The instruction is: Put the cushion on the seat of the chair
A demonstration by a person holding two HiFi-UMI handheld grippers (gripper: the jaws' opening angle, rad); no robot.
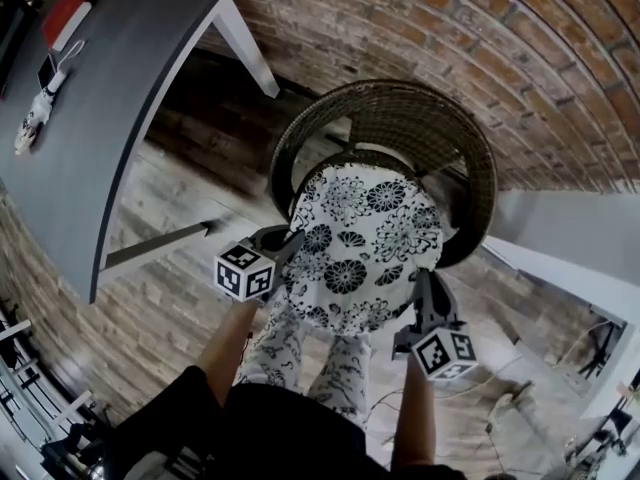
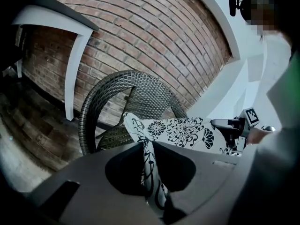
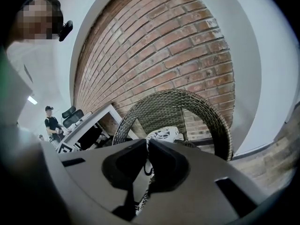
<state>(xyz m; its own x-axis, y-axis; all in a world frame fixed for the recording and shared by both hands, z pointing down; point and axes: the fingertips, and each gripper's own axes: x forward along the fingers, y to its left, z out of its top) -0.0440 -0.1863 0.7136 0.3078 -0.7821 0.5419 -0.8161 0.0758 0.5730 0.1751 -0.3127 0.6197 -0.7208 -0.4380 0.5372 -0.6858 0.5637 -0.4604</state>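
A white cushion (image 1: 360,243) with black flowers hangs flat just above the seat of a round dark wicker chair (image 1: 440,118). My left gripper (image 1: 290,240) is shut on the cushion's left edge. On the near right edge my right gripper (image 1: 424,286) is shut too. In the left gripper view the cushion (image 2: 183,132) stretches away from the jaws toward the chair (image 2: 112,102), and its edge is pinched between them. In the right gripper view a fold of the cushion (image 3: 161,136) sticks up between the jaws in front of the chair's back (image 3: 187,107).
A grey desk (image 1: 90,98) with white legs stands left of the chair, with small items on its top. A brick wall (image 1: 480,28) runs behind the chair. A white wall panel (image 1: 560,238) lies to the right. The person's patterned trousers (image 1: 290,353) are below the cushion.
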